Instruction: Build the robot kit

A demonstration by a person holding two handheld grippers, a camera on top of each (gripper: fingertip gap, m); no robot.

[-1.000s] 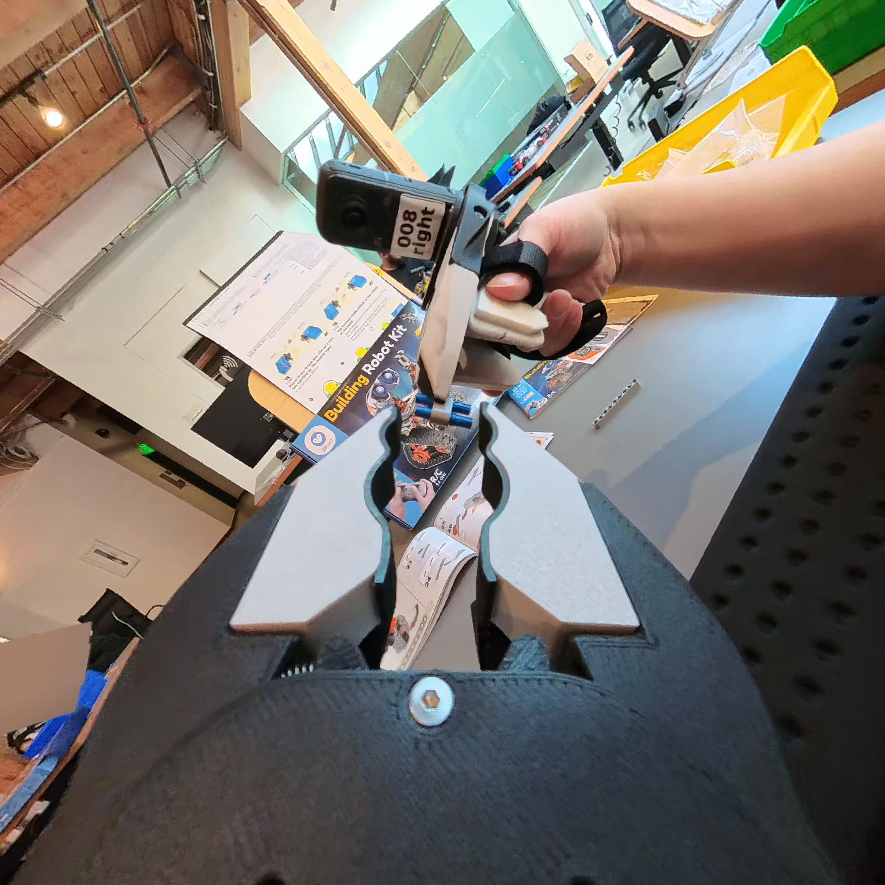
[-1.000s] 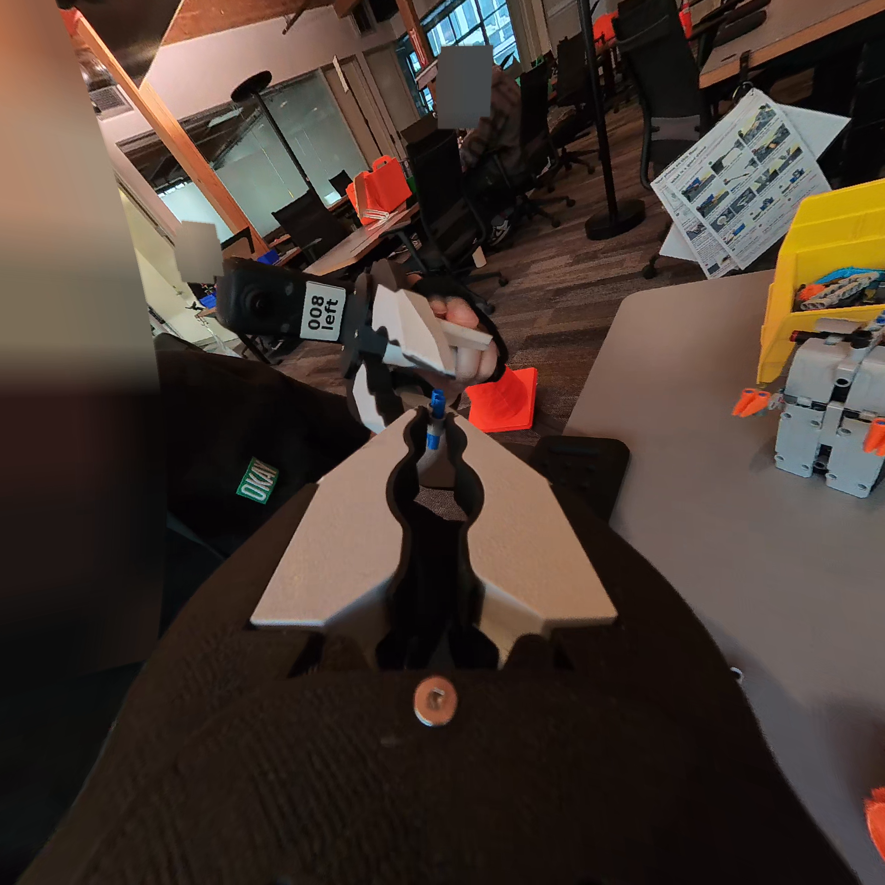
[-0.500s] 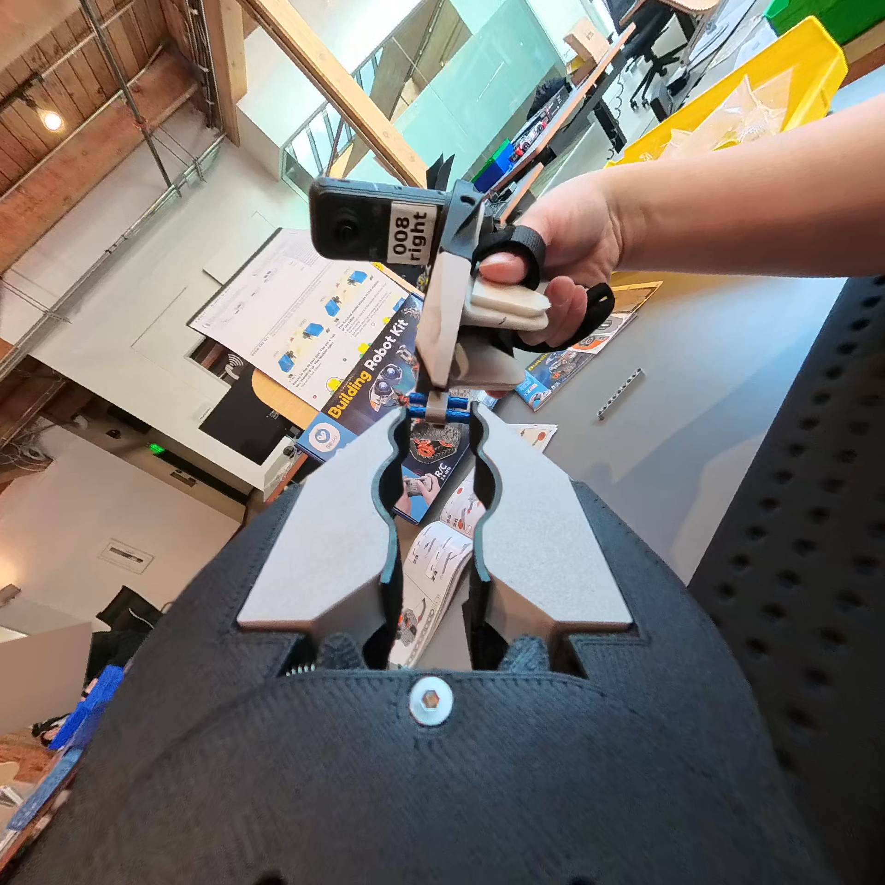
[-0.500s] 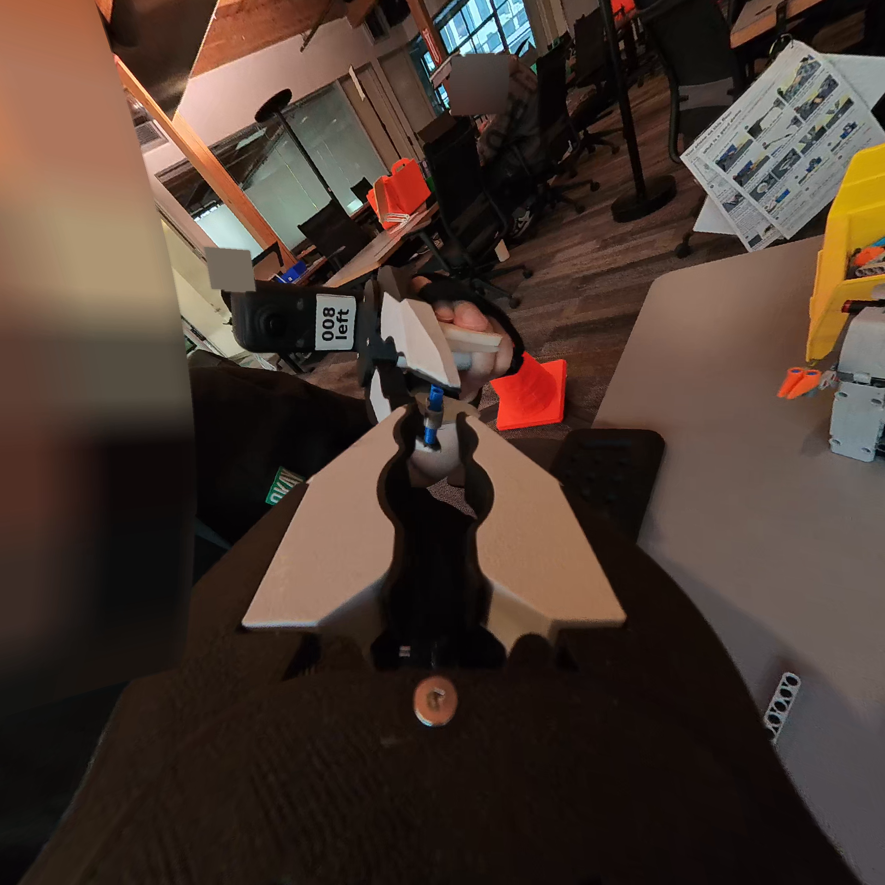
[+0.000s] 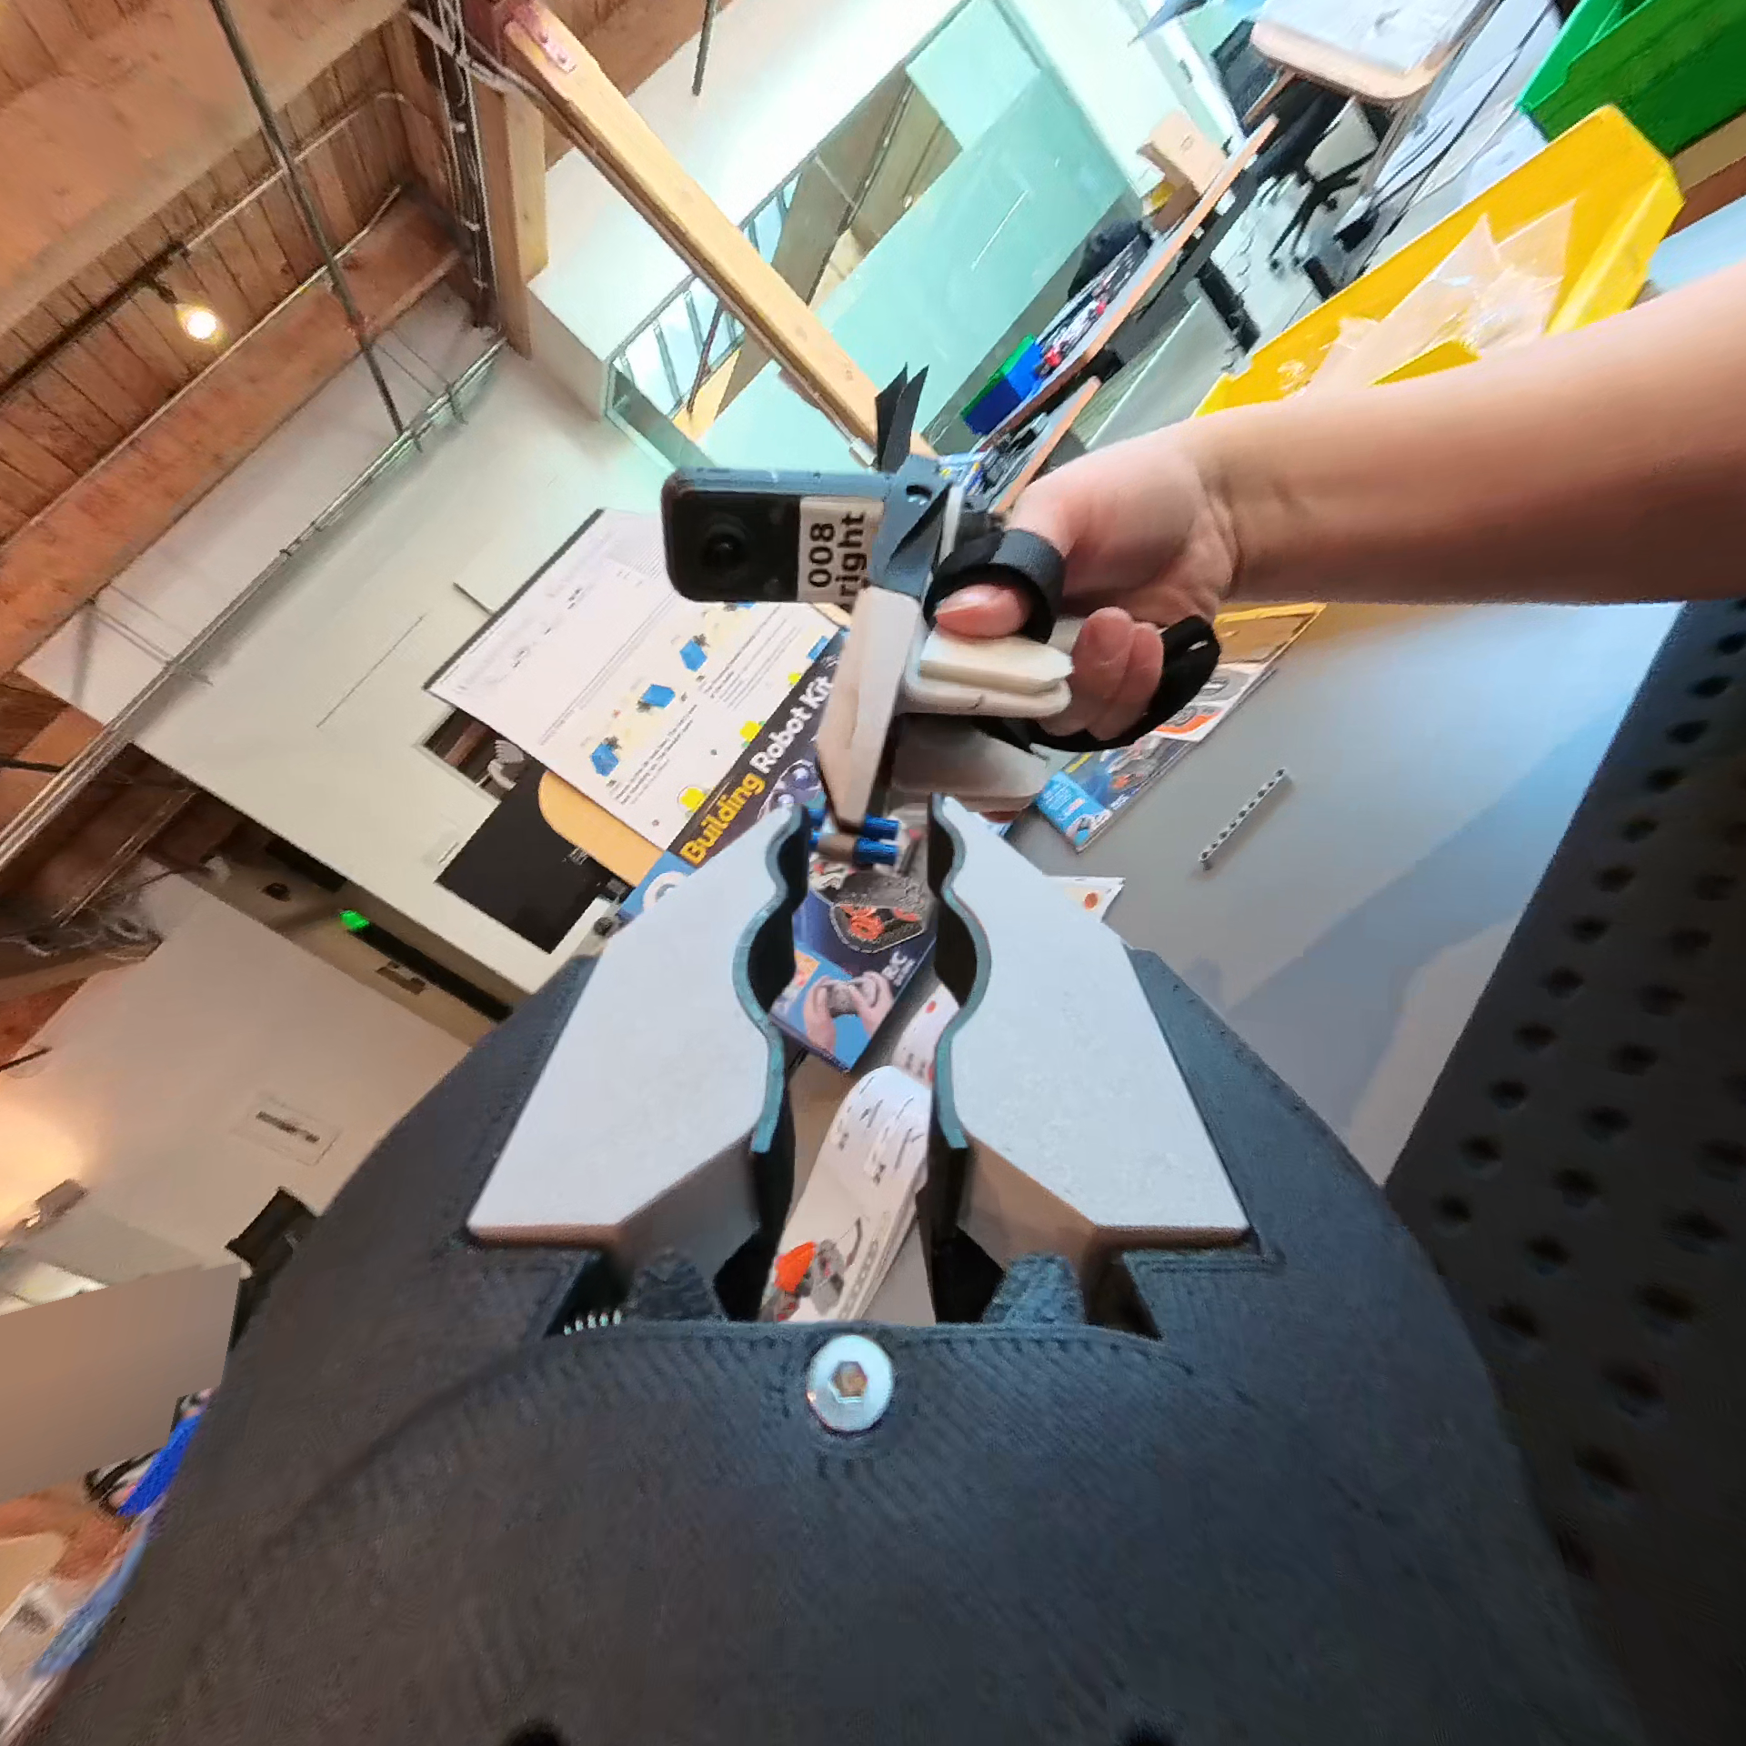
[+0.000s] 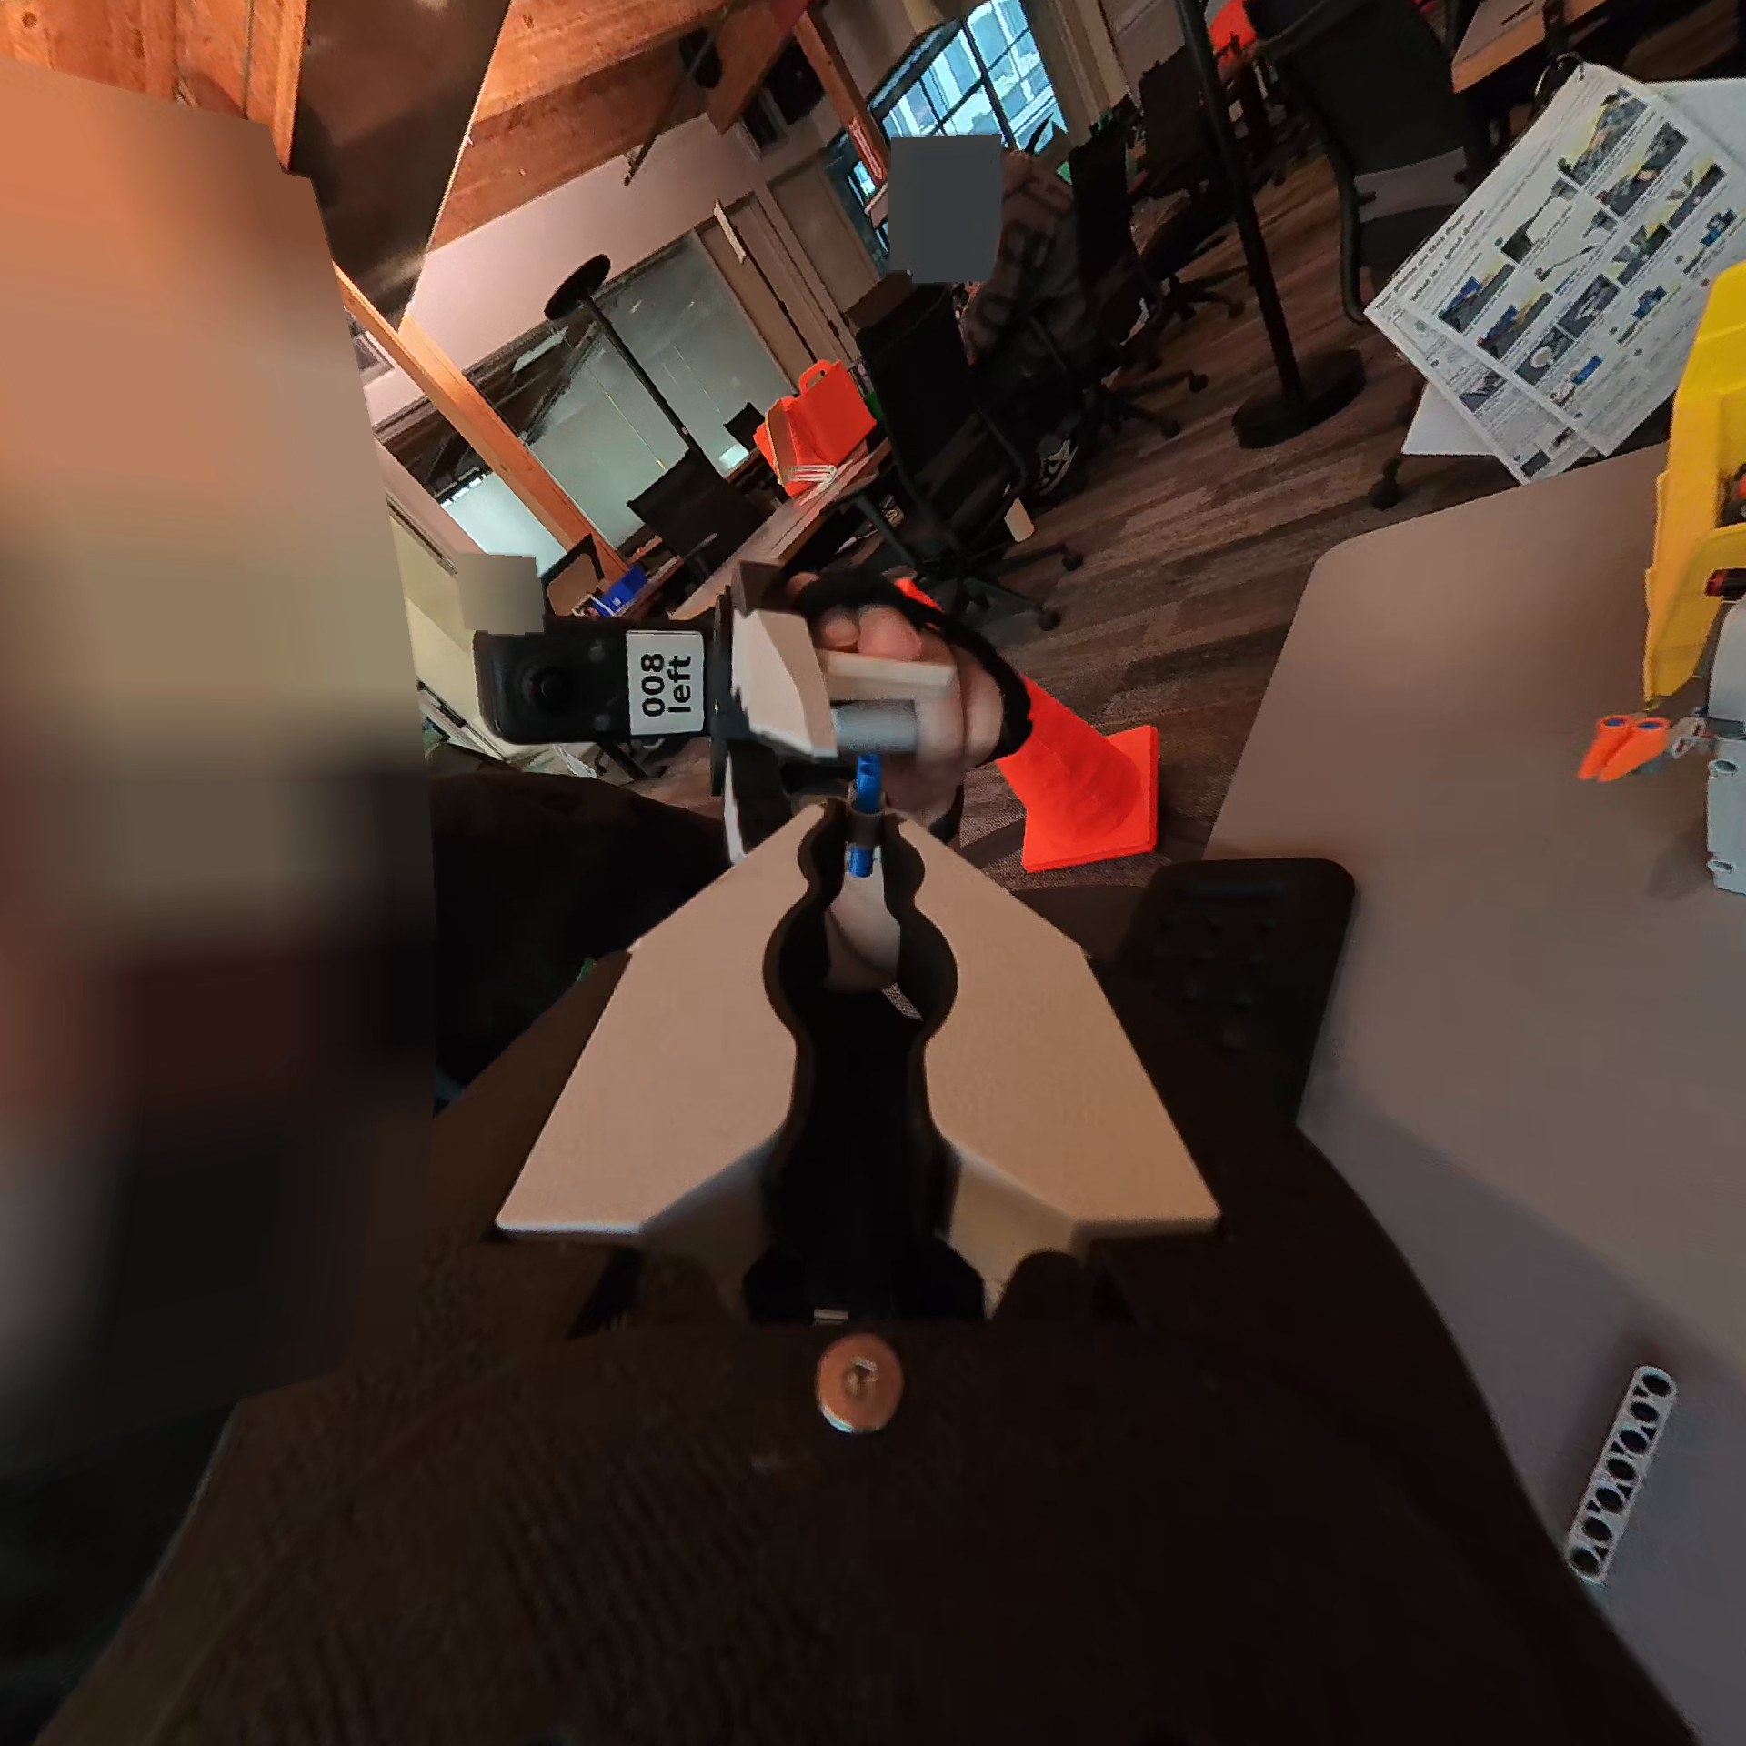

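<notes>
My left gripper (image 5: 869, 818) is released: its 2 fingers stand apart with a clear gap. In this gap, just at the tips, sits a small grey piece (image 5: 864, 847) with blue pins. I cannot see the fingers touching it on either side.

The piece is in the air above the table (image 5: 1417, 898). My right gripper (image 6: 860, 828) is clenched on it. Its 2 fingertips are almost together, with the piece pinched between them and 1 blue pin sticking out on each side.

The 2 grippers face each other, tip to tip, and my right hand (image 5: 1124, 567) squeezes the handle.

The left wrist view shows the piece from the side, so I count 2 blue pins next to each other. It also shows what lies under the grippers:
- a dark kit box (image 5: 756, 803) and an open booklet (image 5: 879, 1134);
- a grey beam (image 5: 1242, 817) with holes, well apart from the piece;
- a yellow bin (image 5: 1512, 236) at the far edge;
- a black board (image 5: 1606, 1039) with holes at my right.

The right wrist view shows the pins end on, as 1 line. It shows my left hand (image 6: 935, 699) on the other handle. Only this view has the orange cone (image 6: 1086, 784) on the floor and a grey model (image 6: 1729, 822) with orange parts at the table edge. How wide my left gripper stands I cannot tell from this view.
</notes>
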